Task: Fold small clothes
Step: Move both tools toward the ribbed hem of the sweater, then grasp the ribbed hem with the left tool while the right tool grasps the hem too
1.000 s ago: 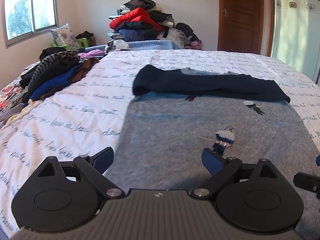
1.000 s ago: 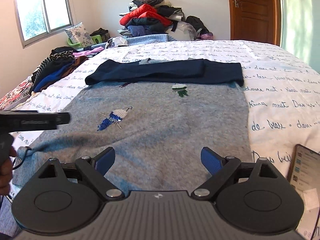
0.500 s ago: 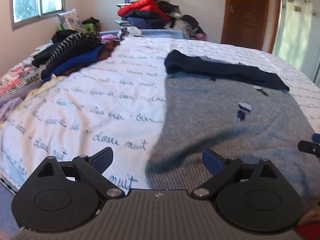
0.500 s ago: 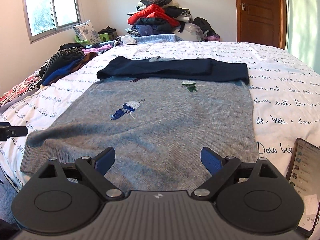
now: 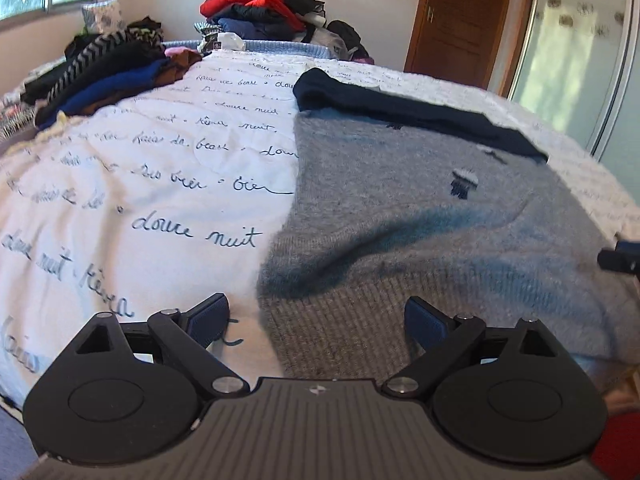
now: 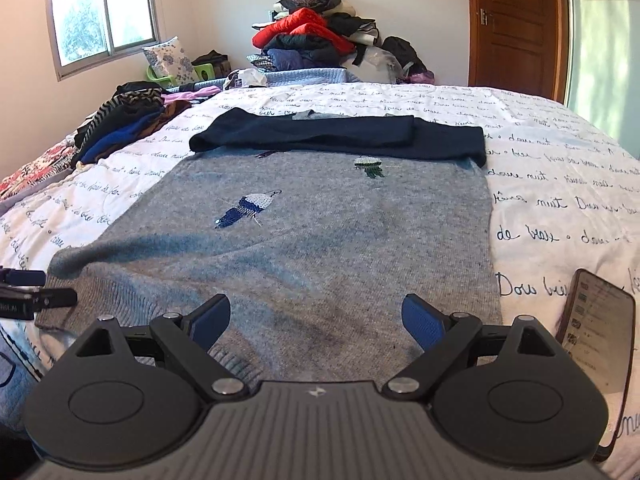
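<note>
Grey sweater (image 6: 320, 240), one; two splayed grippers (image 5: 316, 318) (image 6: 316, 318)

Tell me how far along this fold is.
Early. Done: the grey sweater lies flat on the bed, navy sleeves folded across its top. In hand: nothing; the left tongs and right tongs are open at its ribbed hem. Left: gripping the hem and folding the body.

1 grey sweater (image 6: 320, 240), 1 phone (image 6: 596, 332), 2 embroidered birds (image 6: 248, 208).
</note>
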### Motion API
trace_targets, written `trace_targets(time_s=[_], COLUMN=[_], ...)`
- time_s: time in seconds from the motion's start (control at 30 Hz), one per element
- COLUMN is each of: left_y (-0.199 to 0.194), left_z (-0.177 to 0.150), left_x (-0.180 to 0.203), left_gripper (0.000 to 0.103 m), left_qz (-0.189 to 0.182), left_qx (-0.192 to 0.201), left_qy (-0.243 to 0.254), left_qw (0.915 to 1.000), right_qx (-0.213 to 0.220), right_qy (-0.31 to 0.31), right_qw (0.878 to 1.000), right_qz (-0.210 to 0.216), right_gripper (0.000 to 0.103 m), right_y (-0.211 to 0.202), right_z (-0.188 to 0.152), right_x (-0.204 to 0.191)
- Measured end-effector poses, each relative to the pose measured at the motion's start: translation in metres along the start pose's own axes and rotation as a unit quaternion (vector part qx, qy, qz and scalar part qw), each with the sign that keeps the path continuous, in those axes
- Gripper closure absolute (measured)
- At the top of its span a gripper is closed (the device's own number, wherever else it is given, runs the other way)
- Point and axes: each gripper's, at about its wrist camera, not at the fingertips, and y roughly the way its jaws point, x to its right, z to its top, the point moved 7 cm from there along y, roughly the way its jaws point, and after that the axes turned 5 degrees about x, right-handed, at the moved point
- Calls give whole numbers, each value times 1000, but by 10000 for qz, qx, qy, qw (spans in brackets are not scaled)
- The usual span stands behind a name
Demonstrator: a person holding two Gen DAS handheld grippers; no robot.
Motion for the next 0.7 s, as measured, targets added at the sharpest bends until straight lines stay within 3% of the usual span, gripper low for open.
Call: trace_targets(time_s=[0.1,0.17,0.23,0.43,0.7], left_y=[0,0,0,1,-1], left_z=[2,3,3,2,-2], left_x=[2,4,4,1,3], left_gripper=[28,46,54,58,60], left_qz=[-200,-145,-92,-85,-73], left_qx=[-6,-10,-3,-35,64], left_qy=[-204,-217,-211,-313,-290], left_qw=[9996,9997,9997,9995,9995], right_qx=[14,-23,-77,-171,-294], right_qy=[-43,18,87,349,619], right_qw=[10000,10000,9999,9992,9976], right_qz=[-22,1,25,135,-94], right_gripper=[10,10,10,10,10], right_y=[-6,-10,-13,-27,-52], right_z=[-2,-4,-8,-20,-40], right_x=[5,10,15,32,57])
